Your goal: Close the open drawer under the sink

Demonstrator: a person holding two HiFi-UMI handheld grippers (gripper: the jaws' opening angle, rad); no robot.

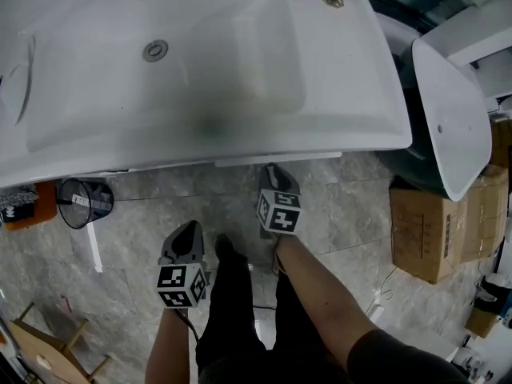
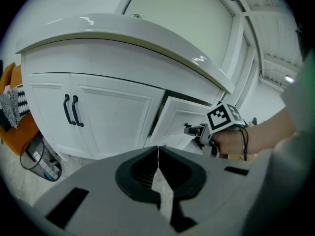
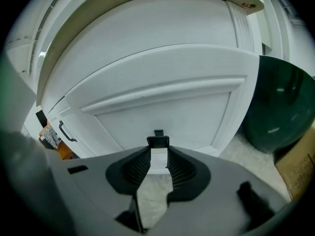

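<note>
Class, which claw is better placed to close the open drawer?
Right. The right claw grips the drawer handle; the left claw is shut, empty, held back from the cabinet.

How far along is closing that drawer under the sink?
Nothing looks finished: the drawer front stands out from the cabinet, a dark gap beside it. In hand: the right gripper appears to have its jaws on the black handle. To do: pushing it flush. The left gripper is shut, empty.
</note>
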